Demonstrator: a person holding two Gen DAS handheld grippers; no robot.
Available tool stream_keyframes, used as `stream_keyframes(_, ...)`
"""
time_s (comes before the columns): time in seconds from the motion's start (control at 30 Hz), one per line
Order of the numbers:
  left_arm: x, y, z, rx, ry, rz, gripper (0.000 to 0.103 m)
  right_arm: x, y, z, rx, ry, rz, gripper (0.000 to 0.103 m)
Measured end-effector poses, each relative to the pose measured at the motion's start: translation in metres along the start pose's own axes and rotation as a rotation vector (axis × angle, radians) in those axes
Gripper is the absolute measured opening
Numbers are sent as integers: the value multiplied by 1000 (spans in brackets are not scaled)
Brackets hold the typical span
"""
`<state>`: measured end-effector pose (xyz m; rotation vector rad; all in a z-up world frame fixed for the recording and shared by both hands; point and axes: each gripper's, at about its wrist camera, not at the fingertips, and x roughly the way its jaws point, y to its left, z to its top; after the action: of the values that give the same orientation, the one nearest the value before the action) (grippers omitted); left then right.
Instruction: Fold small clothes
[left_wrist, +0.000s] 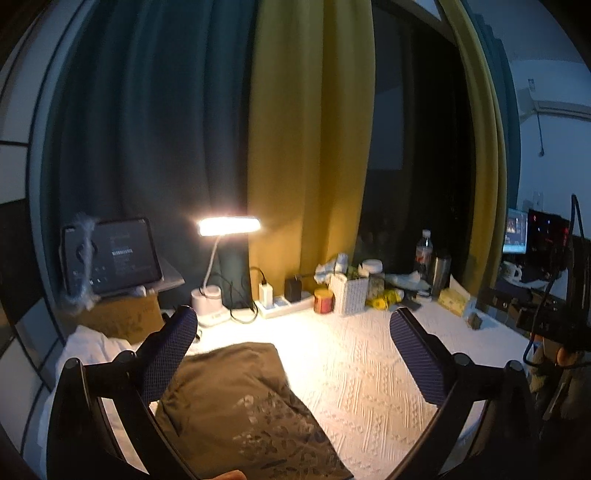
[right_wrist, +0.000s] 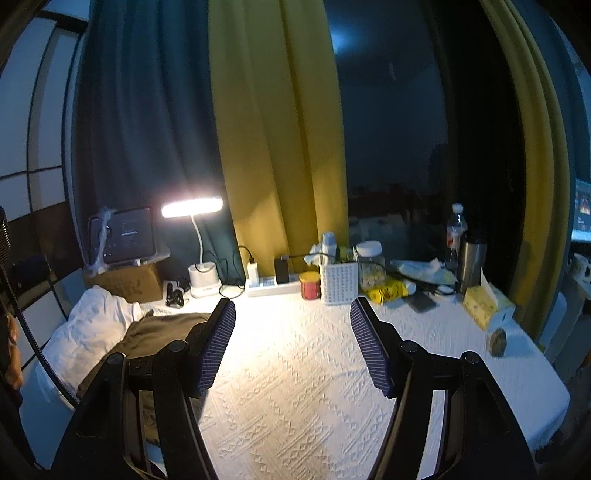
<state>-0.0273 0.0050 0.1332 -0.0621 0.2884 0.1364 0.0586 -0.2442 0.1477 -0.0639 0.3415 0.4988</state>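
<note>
Hovering: L gripper (left_wrist: 293, 326) & R gripper (right_wrist: 293, 319) open, empty.

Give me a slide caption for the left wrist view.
Open left claw above a folded olive garment on a white textured tablecloth, with a lit desk lamp behind.

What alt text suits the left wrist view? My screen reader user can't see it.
The open left gripper hovers over a folded olive garment on a white textured tablecloth. Behind it, a lit desk lamp and clutter line the curtains.
</note>
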Motion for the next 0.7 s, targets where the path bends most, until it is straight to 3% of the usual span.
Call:
stream_keyframes(0.37, -35, 15, 23, -49, -90, 47, 103, -20, 15, 23, -48, -62, 7, 68)
stream_keyframes(0.57, -51, 23, 29, -66, -154, 68, 103, -36, 29, 33, -74, -125, -61, 68)
stream_keyframes(0.7, -59, 30, 30, -80, -172, 85, 103, -44, 36, 41, -78, -156, -54, 68)
